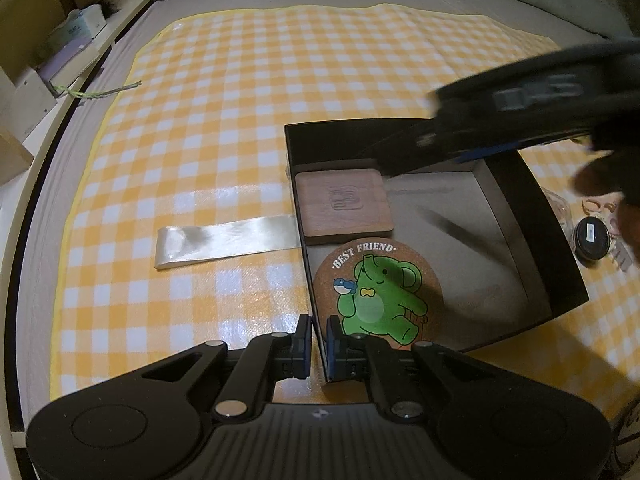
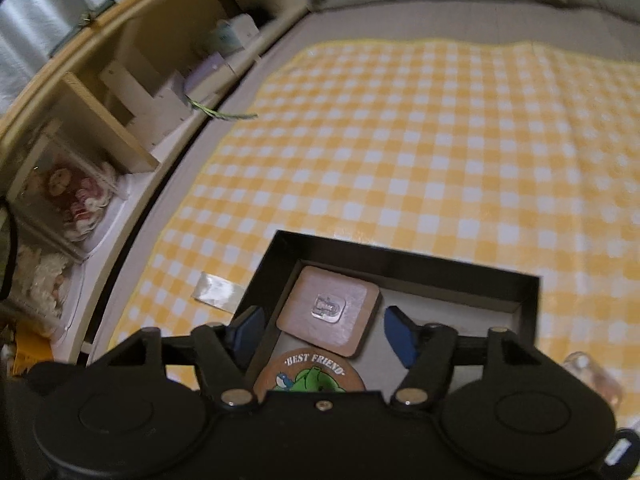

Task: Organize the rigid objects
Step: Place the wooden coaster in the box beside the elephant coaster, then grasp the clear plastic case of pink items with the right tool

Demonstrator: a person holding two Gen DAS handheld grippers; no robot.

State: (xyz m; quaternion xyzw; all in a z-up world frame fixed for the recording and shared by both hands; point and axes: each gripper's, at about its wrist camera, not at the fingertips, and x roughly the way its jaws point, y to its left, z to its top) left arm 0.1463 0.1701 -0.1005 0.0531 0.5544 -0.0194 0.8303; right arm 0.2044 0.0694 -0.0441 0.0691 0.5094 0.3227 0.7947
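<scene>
Black open box (image 1: 548,216) sits on a yellow-and-white checked cloth (image 1: 240,100) spread over a grey bed surface. Left gripper (image 1: 318,346) is clenched on the box's near-left wall, one pad outside and one inside, with the thin wall pinched between them. Inside the box, a square wooden coaster (image 1: 344,206) lies flat in the far-left corner, an engraved mark at its centre. Just nearer, a round cork coaster (image 1: 378,292) printed with a green elephant and the words "BEST FRIEND" lies in the near-left part; whether the two touch or overlap is hard to tell. The rest of the box floor is bare grey. Right gripper (image 2: 324,330) hangs above the box with jaws released and wide apart; nothing is between the blue pads (image 2: 398,336), and the wooden coaster shows below the gap. A pale satin ribbon (image 1: 228,240) lies flat on the cloth, running out from the box's left wall. Right of the box, a small round black tin (image 1: 592,236) rests on the cloth, beside some blurred clear items. Wooden shelving (image 2: 100,120) stands along the left side of the bed.
</scene>
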